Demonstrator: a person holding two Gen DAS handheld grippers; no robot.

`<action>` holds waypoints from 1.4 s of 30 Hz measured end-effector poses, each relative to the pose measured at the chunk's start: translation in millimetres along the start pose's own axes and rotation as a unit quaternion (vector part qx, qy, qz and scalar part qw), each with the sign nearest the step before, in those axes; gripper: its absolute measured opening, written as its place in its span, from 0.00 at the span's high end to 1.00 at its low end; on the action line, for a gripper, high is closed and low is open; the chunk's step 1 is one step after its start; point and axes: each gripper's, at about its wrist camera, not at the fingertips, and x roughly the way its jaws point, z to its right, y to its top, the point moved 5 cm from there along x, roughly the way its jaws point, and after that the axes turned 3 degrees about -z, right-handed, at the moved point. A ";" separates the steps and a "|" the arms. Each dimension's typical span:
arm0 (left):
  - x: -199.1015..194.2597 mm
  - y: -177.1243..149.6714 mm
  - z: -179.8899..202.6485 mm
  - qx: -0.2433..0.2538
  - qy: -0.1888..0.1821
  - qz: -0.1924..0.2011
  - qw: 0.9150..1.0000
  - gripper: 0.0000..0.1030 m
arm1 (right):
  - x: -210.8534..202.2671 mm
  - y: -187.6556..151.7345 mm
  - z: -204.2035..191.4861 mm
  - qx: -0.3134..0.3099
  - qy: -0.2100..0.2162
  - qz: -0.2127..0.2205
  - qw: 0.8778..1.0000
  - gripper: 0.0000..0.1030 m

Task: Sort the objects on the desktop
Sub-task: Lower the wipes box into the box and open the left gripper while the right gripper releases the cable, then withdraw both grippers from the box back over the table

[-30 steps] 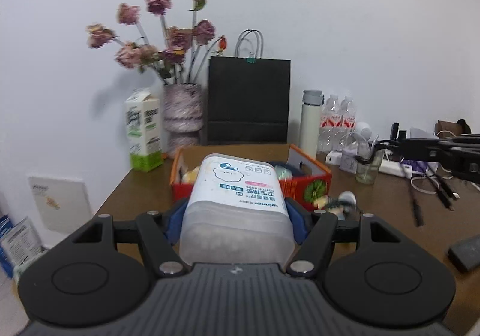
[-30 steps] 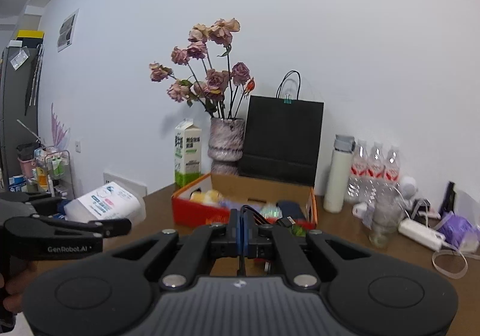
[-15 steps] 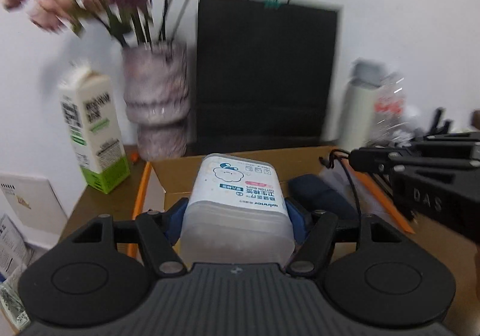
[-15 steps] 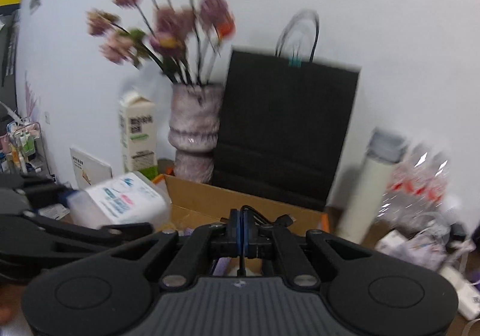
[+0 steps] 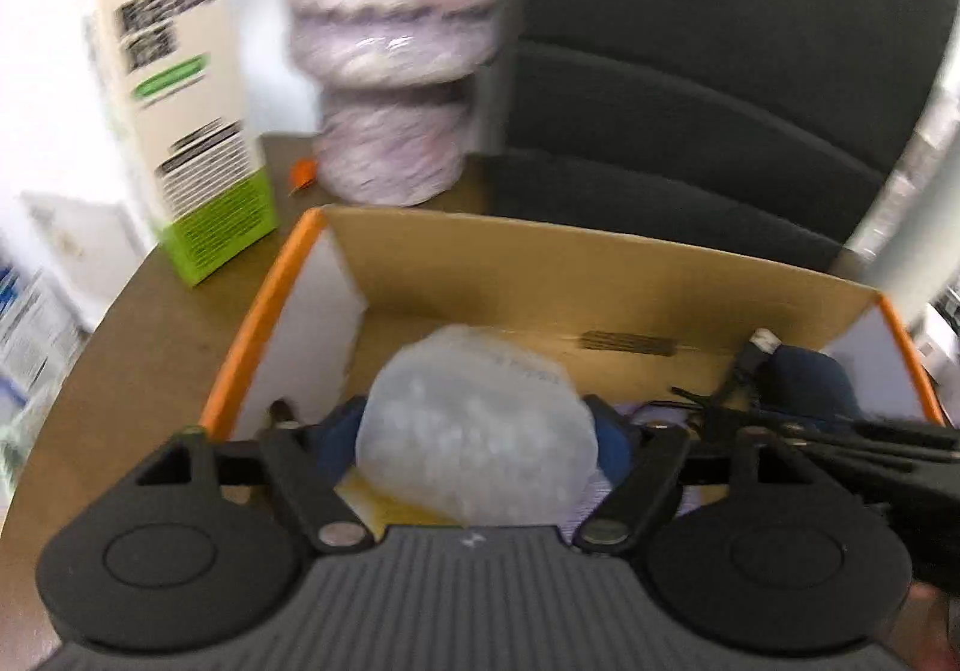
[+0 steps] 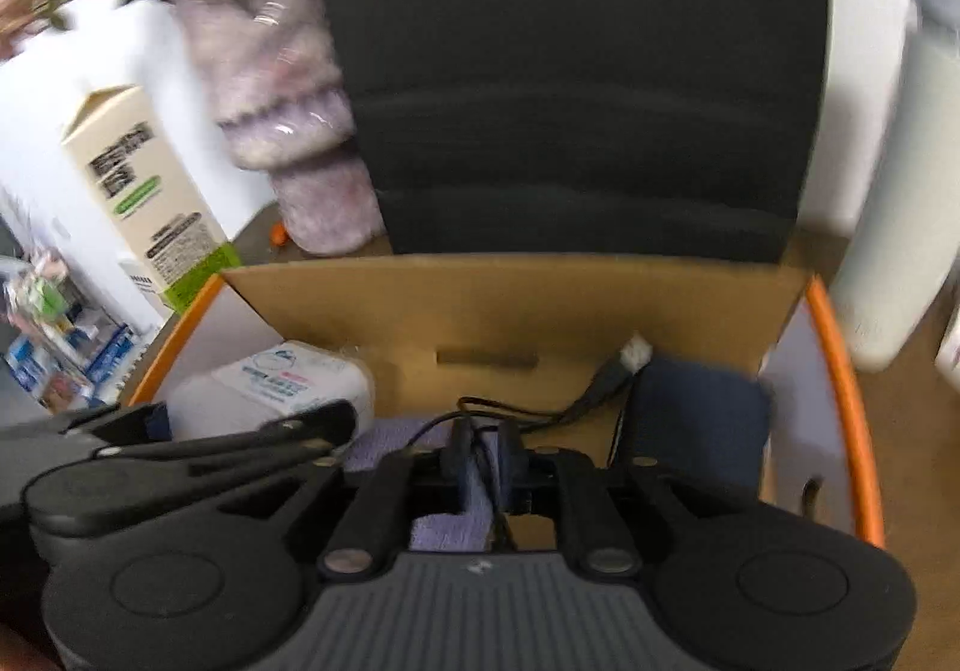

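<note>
Both grippers now hang over the orange-rimmed cardboard box (image 5: 264, 305) on the brown desk (image 5: 180, 311), pointing down into it, so the drop-off of two items looks nearly done. The left gripper (image 5: 477, 431) has the translucent cotton-swab tub (image 5: 474, 419) between its blue pads; its jaws have just been opening, and blur hides whether the pads press on the tub or have let it go. In the right wrist view the tub (image 6: 282, 383) sits low in the box's left corner, so it seems to be at or near the bottom. The right gripper (image 6: 483, 461) has a thin black cable (image 6: 498, 419) running between its fingers; its jaws have just been opening and now stand a little apart, with the cable loose in the gap rather than pinched. The cable's plug (image 6: 630, 356) lies on a dark blue pouch (image 6: 696, 419) already in the box, beside a lilac cloth-like item (image 6: 444, 527) under the gripper. Judging from this, the tub and the cable are the items being delivered now, and what is left is to release them fully and lift both grippers clear. Behind the box stand a milk carton (image 5: 180, 89), a mottled vase (image 5: 390, 47) and a black paper bag (image 6: 570, 71), all upright and apparently not part of the sorting. Whether other loose items wait elsewhere on the desk cannot be seen from these views.
</note>
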 end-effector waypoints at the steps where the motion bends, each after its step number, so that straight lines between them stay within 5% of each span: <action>1: -2.8 -0.5 -1.5 -0.001 -0.006 0.004 1.000 0.18 | -0.5 -0.5 5.1 0.015 -0.005 0.005 1.000 0.60; 3: -9.5 -1.2 -2.2 0.021 -0.015 0.021 0.999 0.14 | -8.3 -4.5 10.4 0.022 -0.019 0.031 0.999 0.46; 5: -22.8 -3.5 -6.2 0.027 0.031 0.063 0.997 0.08 | -16.9 -13.9 8.0 -0.003 -0.066 0.054 0.996 0.31; 7: -38.3 -8.2 -6.1 0.028 0.039 0.080 0.996 0.08 | -26.2 -28.2 -0.7 -0.052 -0.125 0.071 0.988 0.25; 10: -75.4 -20.5 3.6 0.066 0.020 0.137 0.988 0.03 | -39.3 -49.5 -13.9 -0.114 -0.177 0.085 0.974 0.25; 14: -104.1 -43.8 3.2 0.106 0.015 0.162 0.981 0.01 | -66.4 -68.9 -21.4 -0.121 -0.187 0.100 0.970 0.25; 19: -124.1 -71.6 -11.7 0.077 0.038 0.154 0.984 0.00 | -116.5 -86.7 -32.9 -0.076 -0.162 0.148 0.973 0.14; 23: -143.5 -95.5 -17.7 0.078 0.049 0.158 0.983 0.00 | -129.0 -110.1 -33.3 -0.088 -0.159 0.135 0.974 0.12; 26: -164.6 -117.4 -15.1 0.112 0.043 0.182 0.976 0.00 | -143.1 -129.6 -36.5 -0.105 -0.152 0.150 0.971 0.12; 30: -180.7 -143.2 -19.1 0.097 0.008 0.185 0.978 0.00 | -155.3 -154.6 -34.5 -0.112 -0.135 0.156 0.972 0.12; 33: -189.4 -167.2 -22.9 0.102 -0.037 0.189 0.976 0.00 | -171.8 -180.2 -32.2 -0.116 -0.124 0.165 0.972 0.12; 42: -251.5 -273.3 -55.2 0.072 -0.021 0.179 0.981 0.00 | -246.2 -299.2 -20.6 -0.101 -0.079 0.216 0.968 0.12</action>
